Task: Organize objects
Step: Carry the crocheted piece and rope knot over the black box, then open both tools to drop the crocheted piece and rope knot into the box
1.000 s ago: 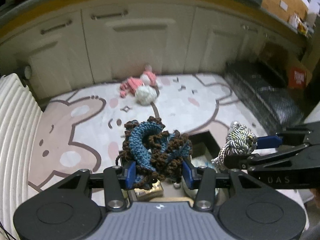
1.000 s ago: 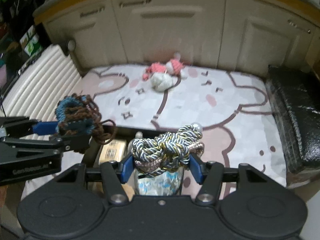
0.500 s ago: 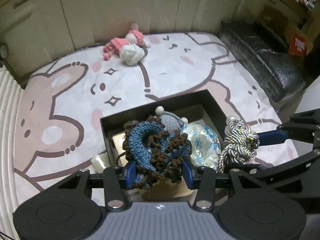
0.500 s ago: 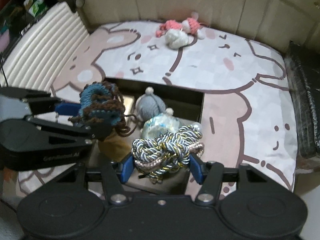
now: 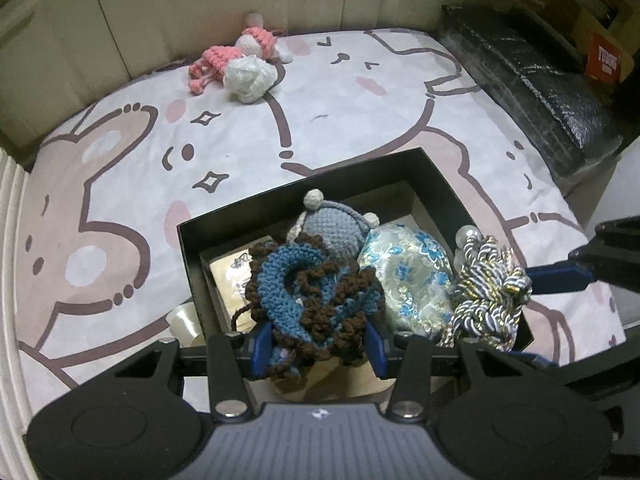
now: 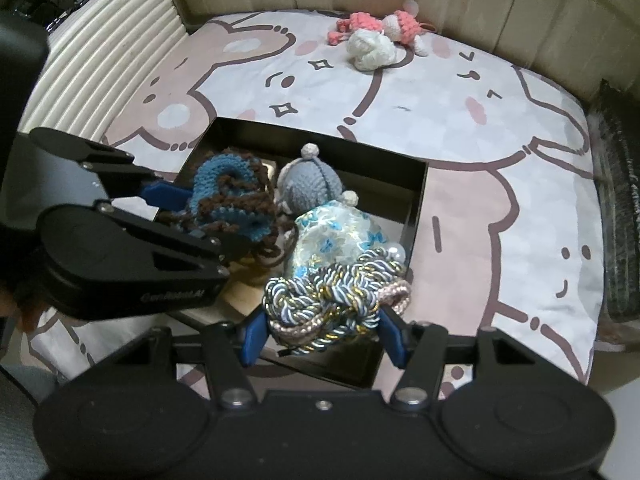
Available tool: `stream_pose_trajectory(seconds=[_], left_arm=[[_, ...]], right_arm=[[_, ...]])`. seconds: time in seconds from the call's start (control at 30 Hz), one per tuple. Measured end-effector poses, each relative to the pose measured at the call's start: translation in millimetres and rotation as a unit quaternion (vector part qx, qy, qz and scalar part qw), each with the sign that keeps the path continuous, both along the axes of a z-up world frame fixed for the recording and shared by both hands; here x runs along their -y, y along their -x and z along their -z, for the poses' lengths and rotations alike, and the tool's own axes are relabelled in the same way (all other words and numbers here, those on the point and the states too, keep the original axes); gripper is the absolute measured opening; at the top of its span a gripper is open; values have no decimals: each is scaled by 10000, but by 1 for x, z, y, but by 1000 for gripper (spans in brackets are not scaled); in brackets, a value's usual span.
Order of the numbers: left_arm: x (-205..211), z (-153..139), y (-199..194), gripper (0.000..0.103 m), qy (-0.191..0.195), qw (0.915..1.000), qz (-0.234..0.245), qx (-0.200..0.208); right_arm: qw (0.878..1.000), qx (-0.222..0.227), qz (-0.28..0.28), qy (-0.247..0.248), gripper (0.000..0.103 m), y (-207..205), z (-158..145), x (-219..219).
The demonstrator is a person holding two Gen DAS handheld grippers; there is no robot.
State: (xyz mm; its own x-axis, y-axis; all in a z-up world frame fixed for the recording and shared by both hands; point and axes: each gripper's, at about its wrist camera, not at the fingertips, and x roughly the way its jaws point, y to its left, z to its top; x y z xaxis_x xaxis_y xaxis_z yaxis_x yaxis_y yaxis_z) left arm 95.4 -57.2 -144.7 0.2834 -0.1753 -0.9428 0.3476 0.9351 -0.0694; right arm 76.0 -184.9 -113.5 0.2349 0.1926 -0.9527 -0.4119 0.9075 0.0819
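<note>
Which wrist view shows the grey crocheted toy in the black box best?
Right wrist: the grey crocheted toy shows nearly whole inside the black box. In the left wrist view, the blue-brown crochet piece held in front hides its lower part.

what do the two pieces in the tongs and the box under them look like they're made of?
Blue-and-brown piece in the left tongs: crocheted yarn, matte, visible stitch loops. Braided knot in the right tongs: twisted satin cord with gold thread, glossy sheen. Black box: likely rigid cardboard, matte; thin straight walls, though I can't be sure.
</note>
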Motion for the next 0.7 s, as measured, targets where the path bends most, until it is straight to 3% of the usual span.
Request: stream_pose_trajectory(seconds=[0.1,0.33,0.5,0.7], left_arm=[[1,1,-2,50,105,9999,-25,-60],[-1,-5,-5,71,309,9992,-259,69],[-8,-14,-5,72,489,9978,-396,190],[-17,-29,-4,74,617,9952,-625,436]], right_arm=[[10000,-13,0,-8,59,-1,1,0],[10000,-17,0,-28,59,-1,0,0],[9999,-52,104,-124,59,-2,-2,1],[9946,-327,642,-753,59,-6,-7,13]])
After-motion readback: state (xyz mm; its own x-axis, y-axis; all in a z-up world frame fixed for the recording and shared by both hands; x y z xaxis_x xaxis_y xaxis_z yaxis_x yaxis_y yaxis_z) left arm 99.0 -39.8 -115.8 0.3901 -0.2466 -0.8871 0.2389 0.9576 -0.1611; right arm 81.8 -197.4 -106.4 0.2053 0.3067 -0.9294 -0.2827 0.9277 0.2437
